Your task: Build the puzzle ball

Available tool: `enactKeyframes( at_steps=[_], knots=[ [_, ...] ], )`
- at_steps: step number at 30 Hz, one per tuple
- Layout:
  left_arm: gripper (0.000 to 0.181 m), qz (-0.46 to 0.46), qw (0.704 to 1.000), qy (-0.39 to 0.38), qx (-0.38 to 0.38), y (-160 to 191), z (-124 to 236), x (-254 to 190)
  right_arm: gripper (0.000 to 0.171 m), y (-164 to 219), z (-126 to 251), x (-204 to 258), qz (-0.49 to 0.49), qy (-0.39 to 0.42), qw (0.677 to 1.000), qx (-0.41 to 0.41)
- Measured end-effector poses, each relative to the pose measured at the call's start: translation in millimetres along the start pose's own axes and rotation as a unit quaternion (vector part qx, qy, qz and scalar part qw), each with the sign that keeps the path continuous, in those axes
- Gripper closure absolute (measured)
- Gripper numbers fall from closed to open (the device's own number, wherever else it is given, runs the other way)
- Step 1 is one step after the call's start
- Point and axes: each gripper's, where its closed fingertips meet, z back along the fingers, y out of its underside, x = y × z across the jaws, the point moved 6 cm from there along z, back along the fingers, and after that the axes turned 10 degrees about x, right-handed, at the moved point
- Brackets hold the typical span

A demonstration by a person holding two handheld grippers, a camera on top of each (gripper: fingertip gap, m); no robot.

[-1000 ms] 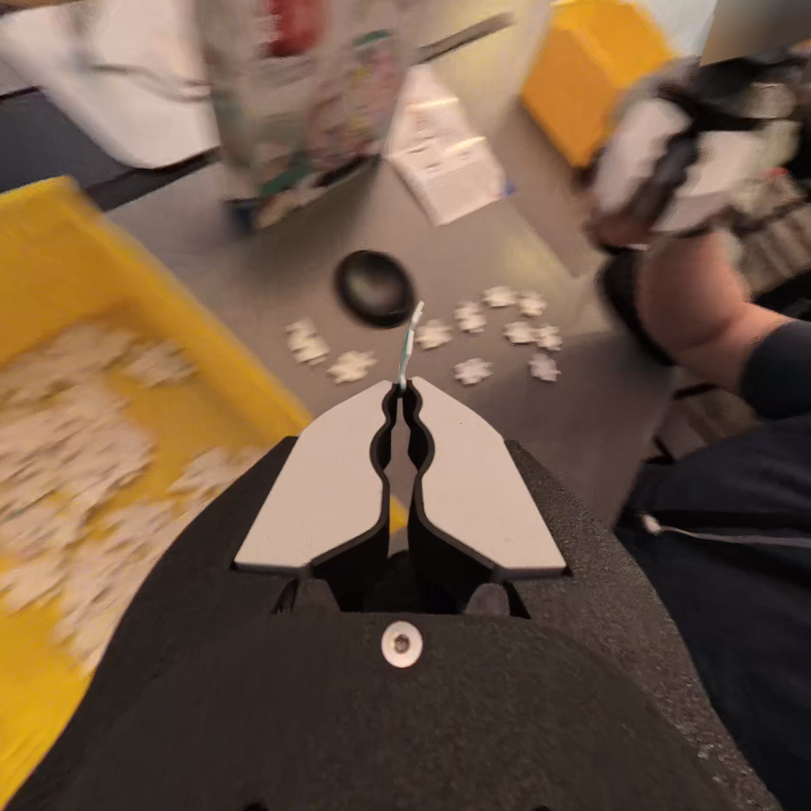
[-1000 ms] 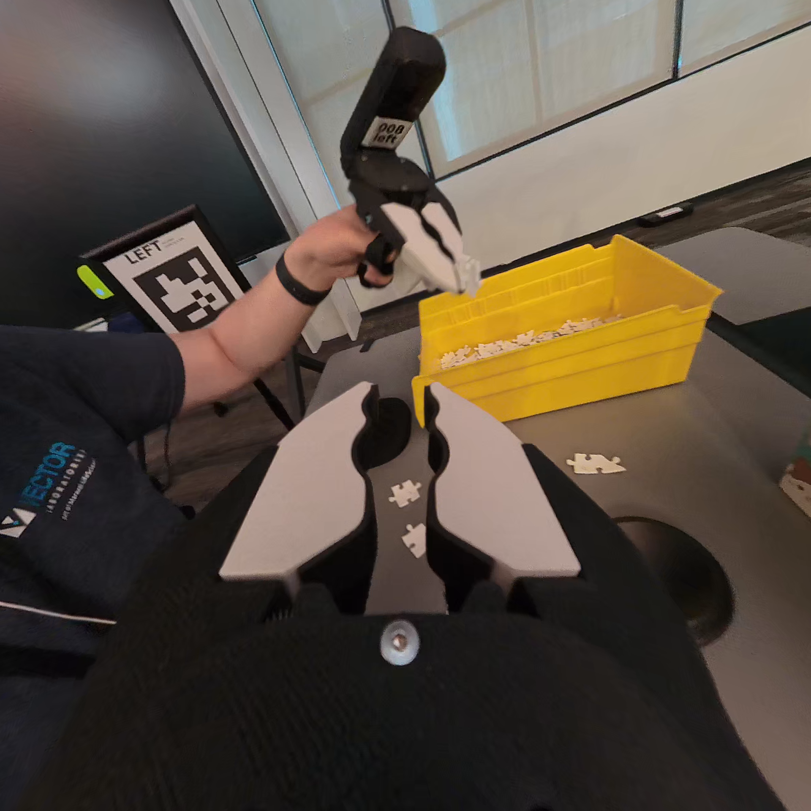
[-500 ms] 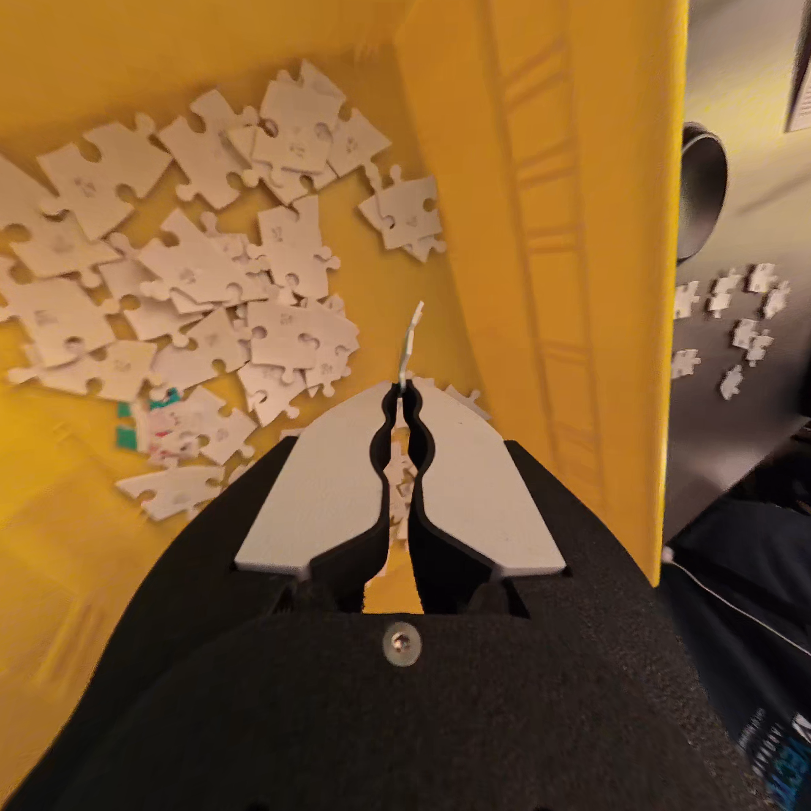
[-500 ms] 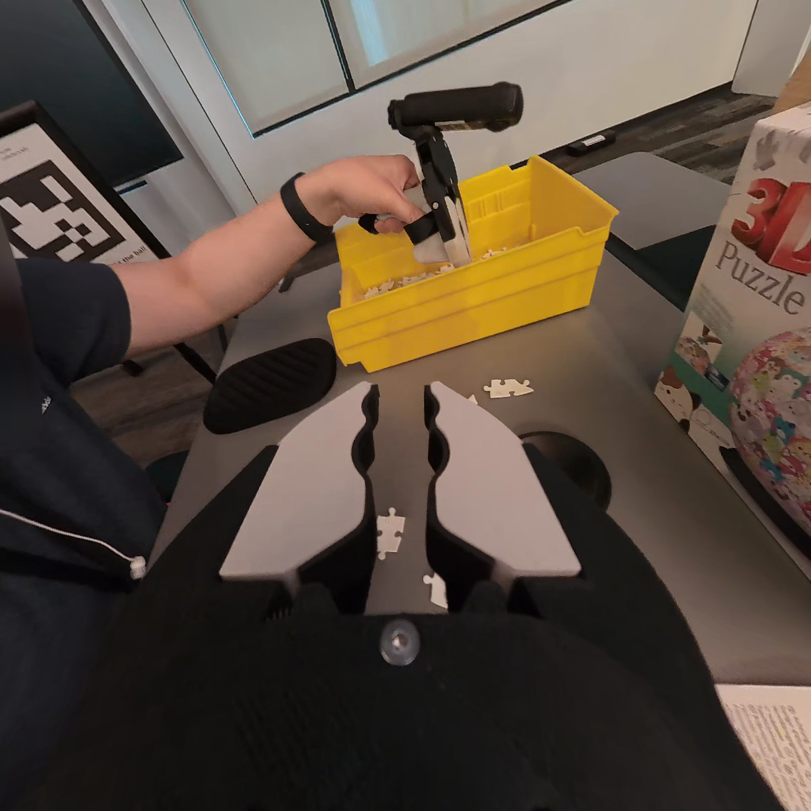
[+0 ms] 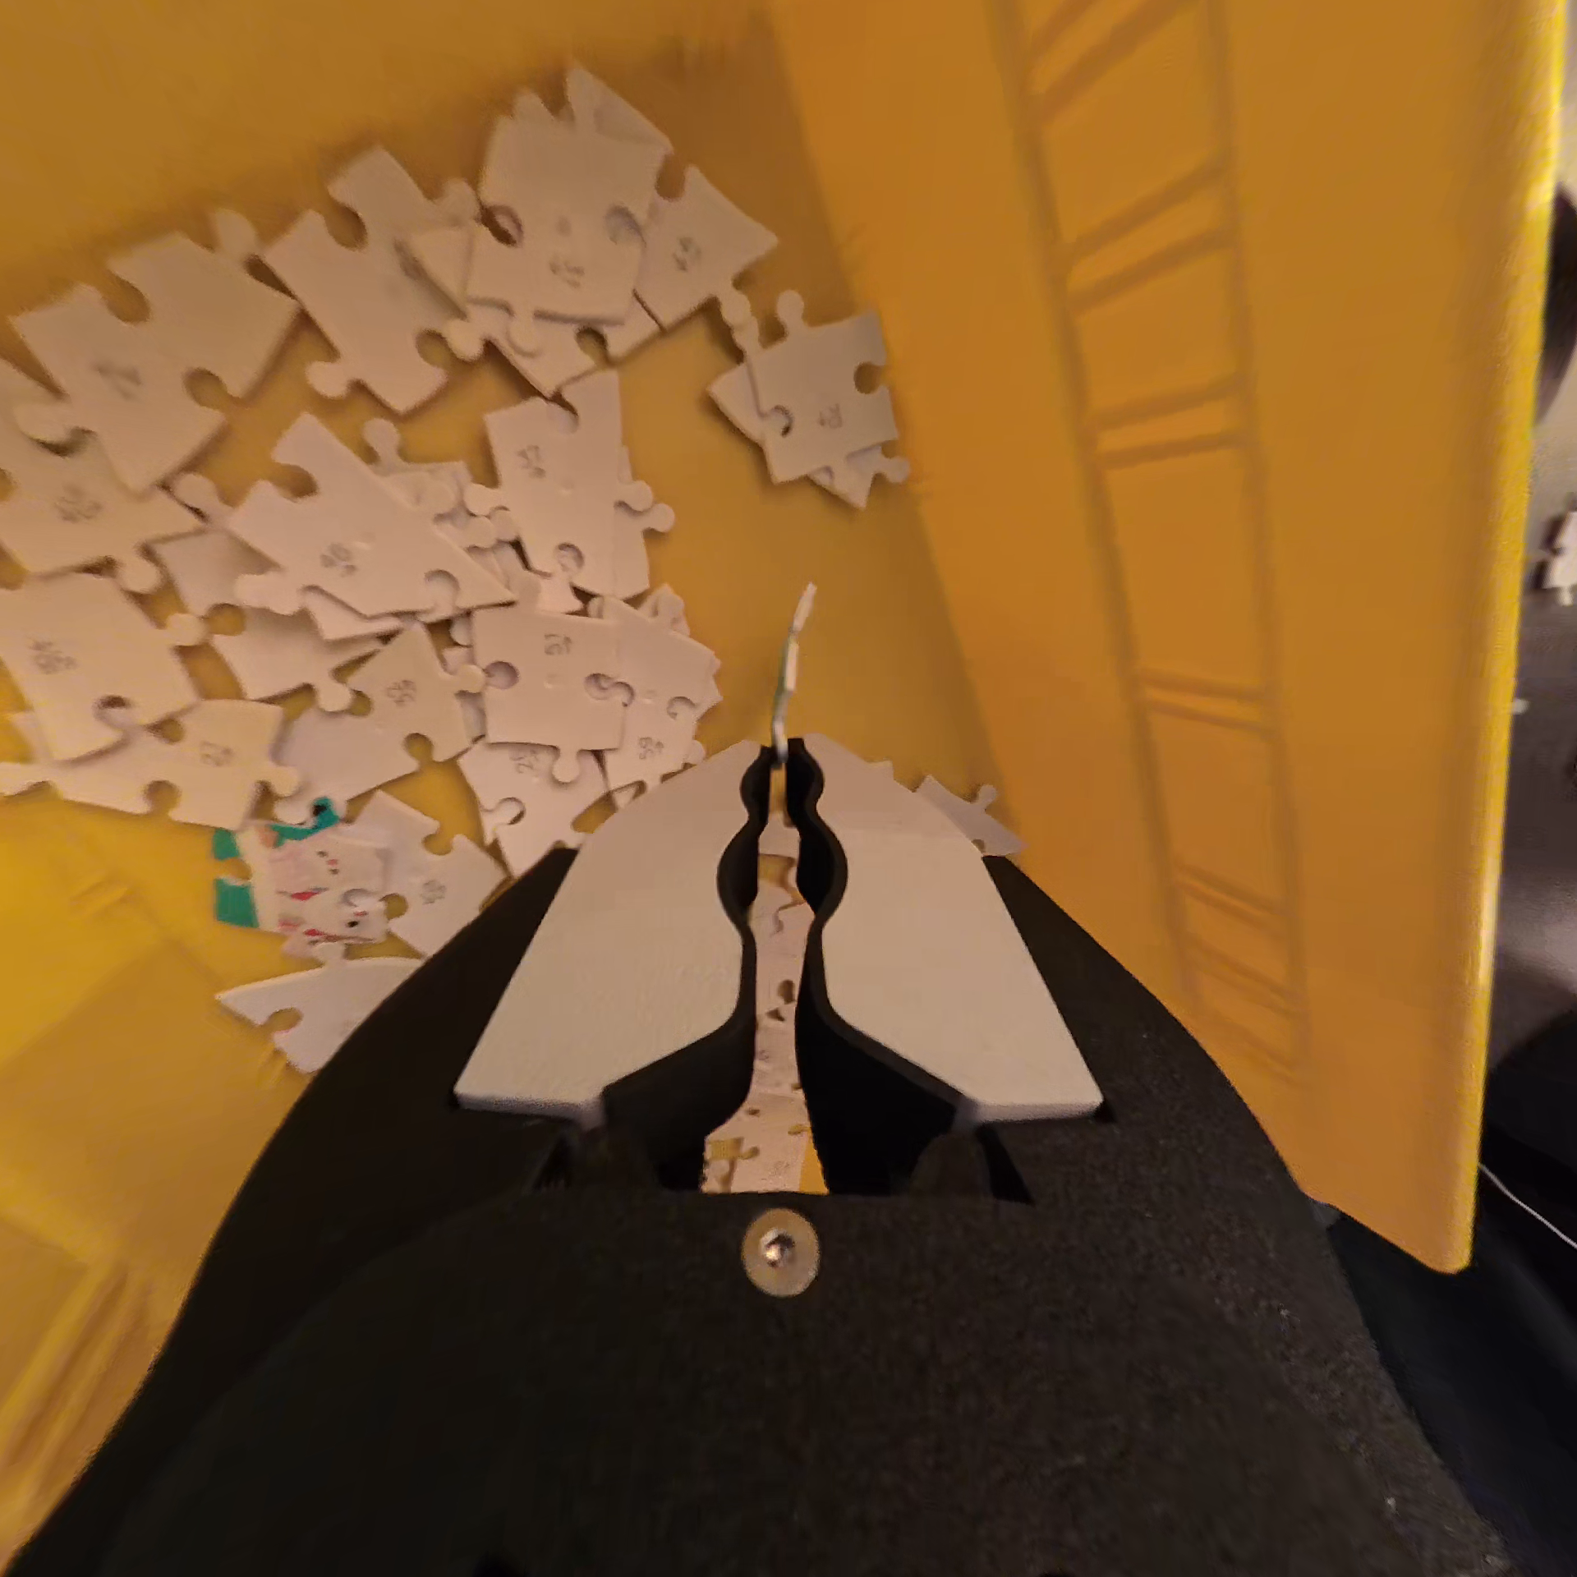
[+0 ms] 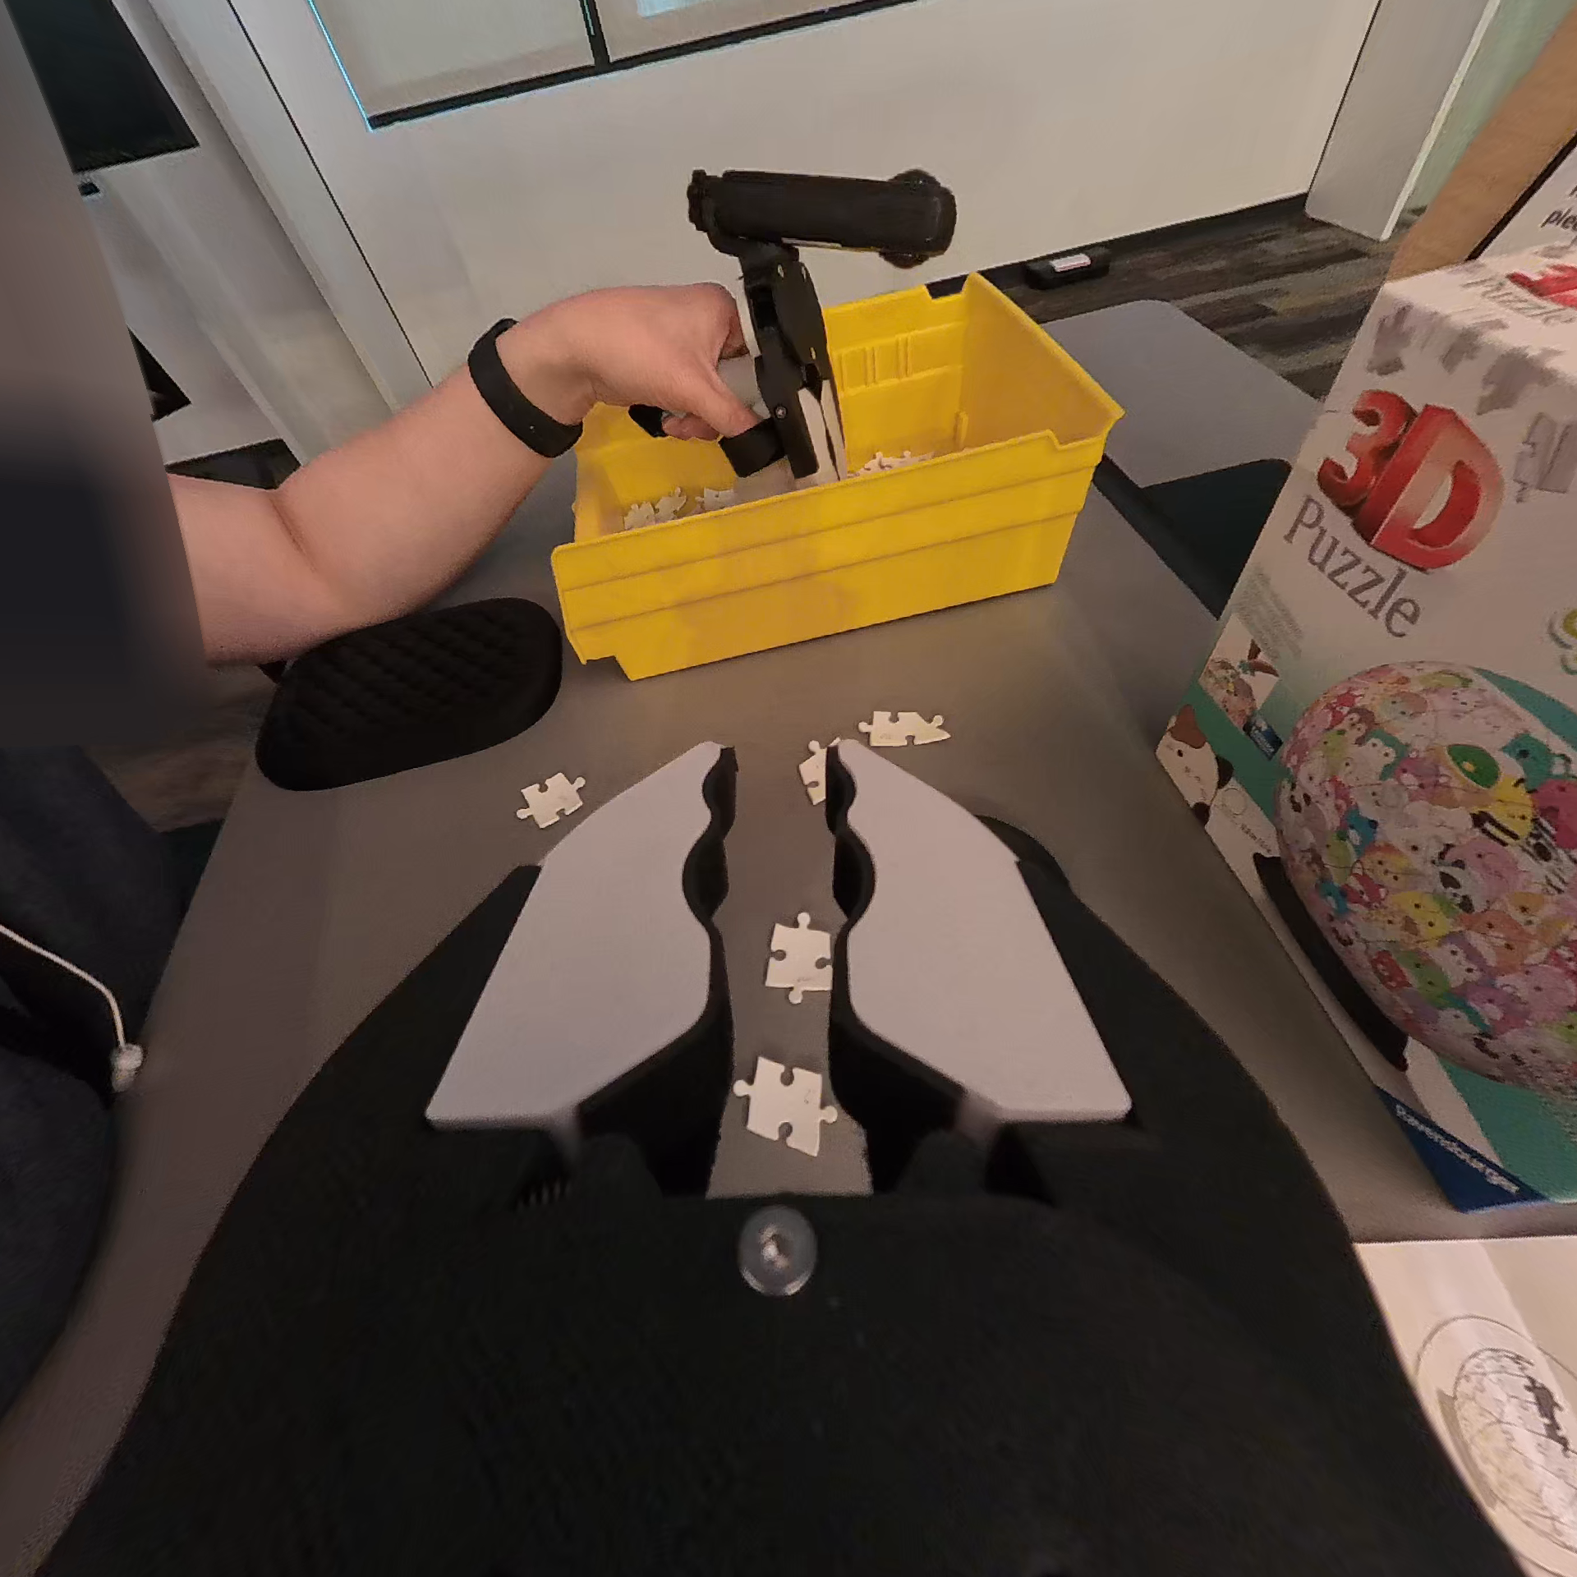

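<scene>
While my left tongs (image 5: 781,744) dip inside the yellow bin (image 5: 1195,427), their tips are pinched almost together on a single puzzle piece (image 5: 792,661), held edge-on so I see only its thin rim with a hint of green print. Just beyond the tips lies the loose heap of pieces (image 5: 384,529), nearly all blank side up, with one printed piece (image 5: 299,887) face up at the near left. The bin wall rises close on my right.

My right tongs (image 6: 775,759) hang over the grey table (image 6: 1067,683) with the jaws parted and nothing between them. Below them, a few stray pieces (image 6: 799,956) lie flat on the table, well apart from one another. Farther out stand the bin with my other hand (image 6: 648,358) working in it, a black ribbed pad (image 6: 410,683) to the left, and the puzzle box (image 6: 1399,725) on the right. A printed sheet (image 6: 1502,1399) pokes in at the near right corner; I think it is the instructions, though too little shows.

No pieces are joined anywhere I can see, so by my reckoning the ball is barely begun and almost everything is left to do.
</scene>
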Motion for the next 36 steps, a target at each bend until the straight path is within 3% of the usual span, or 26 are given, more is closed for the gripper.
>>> enactKeyframes(
  at_steps=[6,10,14,18,24,29,31,36],
  knots=[
    [0.17,-0.03,0.997,-0.057,-0.04,0,26,-3,0.15,-3,5,2,0.015,0.011,1.0,-0.004],
    [0.177,-0.048,0.981,-0.132,-0.135,-4,61,2,0.15,-4,10,2,0.027,0.023,0.999,-0.02],
    [0.176,-0.061,0.944,-0.193,-0.259,3,115,0,0.149,-10,18,-2,0.047,0.051,0.996,-0.058],
    [0.16,-0.094,0.906,-0.184,-0.368,14,154,-13,0.144,-10,22,-6,0.059,0.087,0.992,-0.074],
    [0.156,-0.144,0.853,-0.165,-0.473,24,183,-32,0.133,-13,23,-7,0.09,0.127,0.983,-0.097],
    [0.168,-0.176,0.802,-0.127,-0.557,41,204,-44,0.133,-13,25,-8,0.099,0.144,0.98,-0.1],
    [0.181,-0.207,0.797,-0.119,-0.555,47,206,-48,0.133,-11,24,-8,0.095,0.139,0.981,-0.096],
    [0.176,-0.233,0.798,-0.13,-0.54,59,208,-53,0.133,-5,17,-12,0.09,0.133,0.985,-0.07]
  ],
)
